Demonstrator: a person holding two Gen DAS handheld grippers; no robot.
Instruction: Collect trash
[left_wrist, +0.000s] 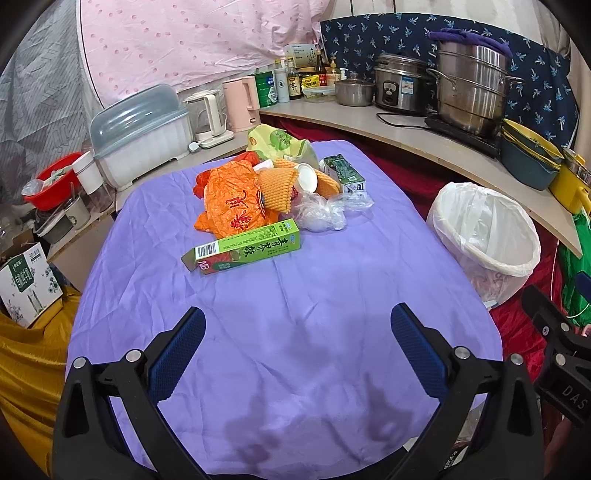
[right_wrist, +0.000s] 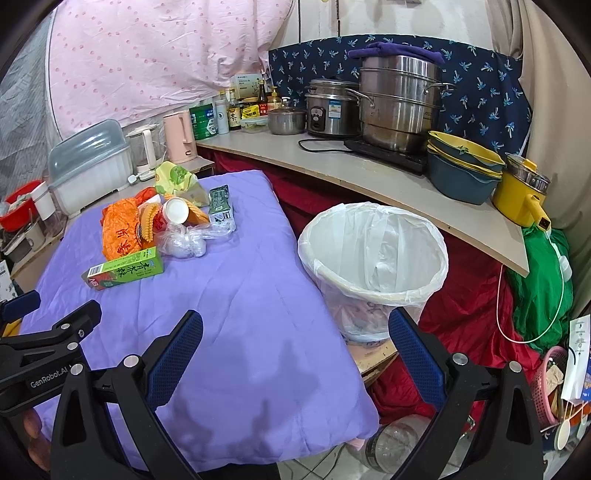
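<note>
A trash pile lies on the far part of the purple cloth (left_wrist: 288, 302): a long green box (left_wrist: 243, 252), an orange crumpled wrapper (left_wrist: 232, 199), a white paper cup (left_wrist: 307, 178), a clear plastic bag (left_wrist: 325, 212), a small green carton (left_wrist: 343, 173) and a yellow-green bag (left_wrist: 280, 142). The same green box (right_wrist: 123, 273) and cup (right_wrist: 175, 210) show in the right wrist view. A white-lined bin (right_wrist: 373, 269) stands right of the table; it shows in the left wrist view (left_wrist: 484, 236) too. My left gripper (left_wrist: 297, 328) is open and empty above the near cloth. My right gripper (right_wrist: 295, 330) is open and empty at the table's right edge, near the bin.
A curved shelf (right_wrist: 369, 170) behind the bin carries steel pots (right_wrist: 399, 107), a rice cooker (right_wrist: 330, 109), stacked bowls (right_wrist: 463, 170) and a yellow pot (right_wrist: 521, 195). Kettles, bottles and a dish box (left_wrist: 144, 136) stand at the back left. Red cloth covers the floor.
</note>
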